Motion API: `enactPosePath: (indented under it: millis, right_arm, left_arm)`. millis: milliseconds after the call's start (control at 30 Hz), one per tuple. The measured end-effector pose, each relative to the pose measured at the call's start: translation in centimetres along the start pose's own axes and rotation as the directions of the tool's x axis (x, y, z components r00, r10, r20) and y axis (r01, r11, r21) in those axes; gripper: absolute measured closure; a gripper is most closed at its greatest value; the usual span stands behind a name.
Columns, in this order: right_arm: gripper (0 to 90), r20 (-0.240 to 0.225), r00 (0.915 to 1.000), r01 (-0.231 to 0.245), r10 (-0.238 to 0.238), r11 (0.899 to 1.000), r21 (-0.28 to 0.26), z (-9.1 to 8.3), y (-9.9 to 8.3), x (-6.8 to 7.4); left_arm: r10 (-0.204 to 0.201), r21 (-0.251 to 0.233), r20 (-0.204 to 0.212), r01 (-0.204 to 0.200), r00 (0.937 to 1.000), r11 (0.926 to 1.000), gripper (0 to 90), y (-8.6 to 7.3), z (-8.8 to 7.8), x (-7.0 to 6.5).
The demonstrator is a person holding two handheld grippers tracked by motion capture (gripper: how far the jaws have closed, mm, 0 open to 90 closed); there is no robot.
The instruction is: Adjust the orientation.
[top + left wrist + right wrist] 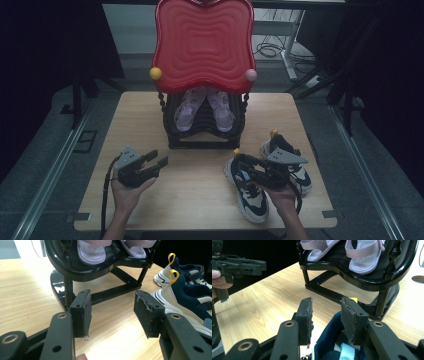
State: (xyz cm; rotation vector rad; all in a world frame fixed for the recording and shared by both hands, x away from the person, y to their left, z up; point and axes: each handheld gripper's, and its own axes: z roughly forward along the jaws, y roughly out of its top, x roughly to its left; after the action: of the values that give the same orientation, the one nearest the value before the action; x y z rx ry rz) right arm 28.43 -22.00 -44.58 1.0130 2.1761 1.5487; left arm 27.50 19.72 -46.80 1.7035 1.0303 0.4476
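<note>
Right tool (pixel 325 315) gapes over sneaker (pixel 332 345) collar; shallow bite risks slippage; left tool (pixel 112 312) wide, empty.

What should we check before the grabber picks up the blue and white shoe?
1. Right gripper open: ok, there is a gap between the jaws.
2. Right gripper lined up with the near sneaker: ok, the jaws straddle the heel collar in the right gripper view.
3. Jaws closed on the shoe: not ok, not yet gripping.
4. Left gripper out of the way: ok, open and over bare table.
5. Free spot on the black rack: cannot tell; the pink sandals take the visible shelf.
6. Second sneaker clear of the grab: cannot tell, it sits close beside.
</note>
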Motion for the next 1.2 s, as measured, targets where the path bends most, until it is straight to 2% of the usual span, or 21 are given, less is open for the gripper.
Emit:
enactPosePath:
  millis: [233, 400, 600, 800, 1200]
  right_arm:
    - [64.3, 0.029, 0.9995, -0.009, 0.009, 1.0, 0.007, -1.5, -0.8, -0.6]
    - [68.2, 0.032, 0.9994, -0.016, 0.015, 1.0, 0.021, -2.8, -1.7, -1.0]
    - [72.9, 0.033, 0.9993, -0.016, 0.015, 0.999, 0.04, -3.9, -2.6, -1.4]
    - [80.2, 0.025, 0.9996, 0.008, -0.01, 0.997, 0.08, -4.3, -3.5, -1.4]
    - [89.2, 0.019, 0.9996, 0.02, -0.022, 0.995, 0.097, -4.6, -3.8, -1.7]
  left_arm:
    - [0.003, 0.008, -0.004, -0.003, 1.0, 1.0, 48.1, -0.2, -0.5, 0.3]
    - [-0.002, 0.011, -0.01, 0.002, 0.9999, 0.9999, 48.1, -0.4, -1.0, 0.7]
    - [-0.004, 0.032, 0.002, 0.004, 1.0, 0.9995, 47.9, -0.8, -1.0, 0.8]
    - [-0.011, 0.056, 0.012, 0.01, 0.9999, 0.9984, 47.5, -1.1, -0.7, 0.9]
    - [-0.016, 0.082, 0.016, 0.015, 0.9997, 0.9965, 46.5, -1.4, -0.5, 1.1]
